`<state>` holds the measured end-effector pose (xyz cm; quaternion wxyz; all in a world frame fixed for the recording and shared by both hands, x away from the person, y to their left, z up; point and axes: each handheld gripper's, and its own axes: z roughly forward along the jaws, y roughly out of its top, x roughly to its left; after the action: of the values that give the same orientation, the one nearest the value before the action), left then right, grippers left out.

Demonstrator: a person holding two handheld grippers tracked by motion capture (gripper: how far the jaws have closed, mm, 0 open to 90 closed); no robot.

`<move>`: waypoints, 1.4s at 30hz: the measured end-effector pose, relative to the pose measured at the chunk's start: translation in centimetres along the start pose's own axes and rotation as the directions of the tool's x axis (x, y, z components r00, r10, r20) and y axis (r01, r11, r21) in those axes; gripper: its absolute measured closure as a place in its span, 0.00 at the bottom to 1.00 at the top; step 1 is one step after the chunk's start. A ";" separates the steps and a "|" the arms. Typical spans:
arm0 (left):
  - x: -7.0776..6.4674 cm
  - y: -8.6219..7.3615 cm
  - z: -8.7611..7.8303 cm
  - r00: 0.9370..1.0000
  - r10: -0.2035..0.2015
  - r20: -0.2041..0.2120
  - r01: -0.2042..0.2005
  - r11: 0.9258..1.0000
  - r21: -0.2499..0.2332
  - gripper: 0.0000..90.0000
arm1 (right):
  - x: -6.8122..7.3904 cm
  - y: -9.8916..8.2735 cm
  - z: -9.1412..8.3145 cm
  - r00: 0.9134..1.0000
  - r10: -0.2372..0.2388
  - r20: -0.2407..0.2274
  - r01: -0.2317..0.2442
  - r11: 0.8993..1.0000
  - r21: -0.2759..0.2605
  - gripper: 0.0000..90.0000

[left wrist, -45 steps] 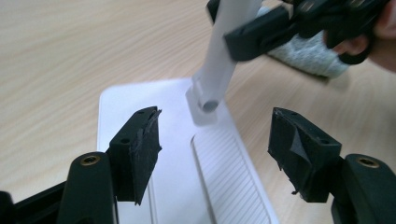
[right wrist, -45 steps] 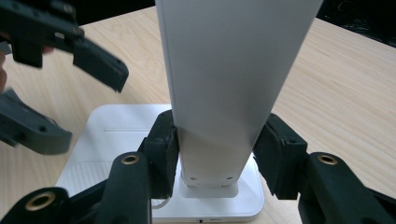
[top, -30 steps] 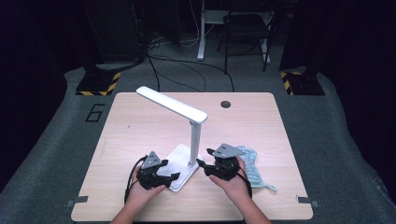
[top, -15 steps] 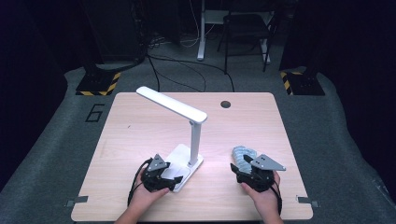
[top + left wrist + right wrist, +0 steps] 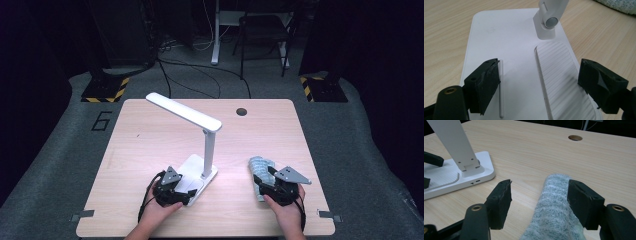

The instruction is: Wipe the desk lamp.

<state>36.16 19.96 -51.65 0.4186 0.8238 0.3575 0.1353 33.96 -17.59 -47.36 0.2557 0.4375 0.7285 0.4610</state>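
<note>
From above, we see the left gripper (image 5: 184,194) over the lamp base (image 5: 196,172), the right gripper (image 5: 262,182) at the grey cloth (image 5: 261,170) on the table (image 5: 150,145).

Left gripper view: jaws have just been opening, spread over the base, perhaps not touching.

Right gripper view: jaws spread wide, cloth between them.

My table (image 5: 150,150) is lit brightly from above while the room beyond its far edge stays dark. My gripper views are sharp, with soft shadows under the lamp base (image 5: 511,50).
</note>
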 end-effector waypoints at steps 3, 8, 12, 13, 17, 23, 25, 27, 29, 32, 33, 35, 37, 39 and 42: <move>-0.2 0.0 0.1 1.000 0.002 -0.014 -0.002 1.000 0.000 0.17 | -0.2 -0.2 0.1 1.000 0.000 0.011 0.000 1.000 0.011 0.41; -0.3 -0.1 0.1 1.000 -0.014 -0.016 0.014 1.000 -0.006 0.17 | -0.5 -0.6 0.6 1.000 0.021 0.015 -0.022 0.999 0.048 0.40; -0.4 -0.1 0.0 1.000 -0.011 -0.021 0.011 1.000 -0.008 0.17 | -1.0 -1.1 1.1 0.998 0.055 0.032 -0.057 0.994 0.092 0.39; -0.4 -0.1 0.0 1.000 -0.011 -0.022 0.010 1.000 -0.007 0.17 | -1.1 -1.2 1.2 0.998 0.054 0.033 -0.057 0.994 0.096 0.38; -0.7 -0.1 0.1 0.999 -0.002 -0.034 0.001 1.000 -0.008 0.16 | -1.5 -1.8 1.9 0.997 0.074 0.036 -0.079 0.987 0.141 0.38; -0.8 -0.2 0.1 1.000 -0.006 -0.028 0.006 1.000 0.000 0.16 | -1.4 -2.2 2.8 0.997 0.053 0.052 -0.062 0.980 0.189 0.36; -0.8 -0.1 0.1 0.999 -0.002 -0.033 0.002 1.000 0.002 0.16 | -1.3 -2.3 3.2 0.998 0.039 0.050 -0.048 0.977 0.206 0.37; -0.8 -0.1 0.1 1.000 -0.004 -0.029 0.005 1.000 0.003 0.16 | -1.2 -2.5 3.7 0.998 0.041 0.053 -0.053 0.967 0.247 0.41; -0.8 -0.1 0.0 1.000 -0.005 -0.028 0.005 1.000 0.003 0.16 | -1.3 -2.6 3.8 0.998 0.042 0.043 -0.052 0.967 0.251 0.43; -0.9 -0.1 0.0 1.000 -0.005 -0.025 0.005 1.000 0.006 0.17 | -1.4 -2.6 3.9 0.998 0.046 0.043 -0.055 0.965 0.255 0.46; -0.9 -0.1 0.0 1.000 -0.007 -0.022 0.007 1.000 0.006 0.17 | -1.4 -2.6 3.9 0.998 0.050 0.040 -0.059 0.966 0.253 0.48; -1.1 -0.1 0.1 1.000 -0.006 -0.026 0.006 1.000 0.000 0.17 | -1.5 -2.6 4.0 0.998 0.055 0.035 -0.062 0.965 0.254 0.51; -1.2 -0.1 0.1 1.000 -0.008 -0.019 0.008 1.000 0.006 0.17 | -1.4 -2.5 4.0 0.998 0.055 0.033 -0.061 0.965 0.256 0.55; -1.5 -0.1 0.2 1.000 -0.001 -0.021 0.001 1.000 0.002 0.17 | -1.4 -2.4 4.1 0.999 0.035 0.031 -0.042 0.963 0.266 0.60; -1.6 0.0 0.2 1.000 -0.001 -0.016 0.001 1.000 0.012 0.16 | -1.3 -2.3 4.2 0.999 0.030 0.023 -0.035 0.962 0.270 0.64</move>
<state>35.12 18.67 -51.63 0.4109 0.8251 0.3620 0.1394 36.90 -17.29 -51.29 0.1929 0.4846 0.7748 0.3573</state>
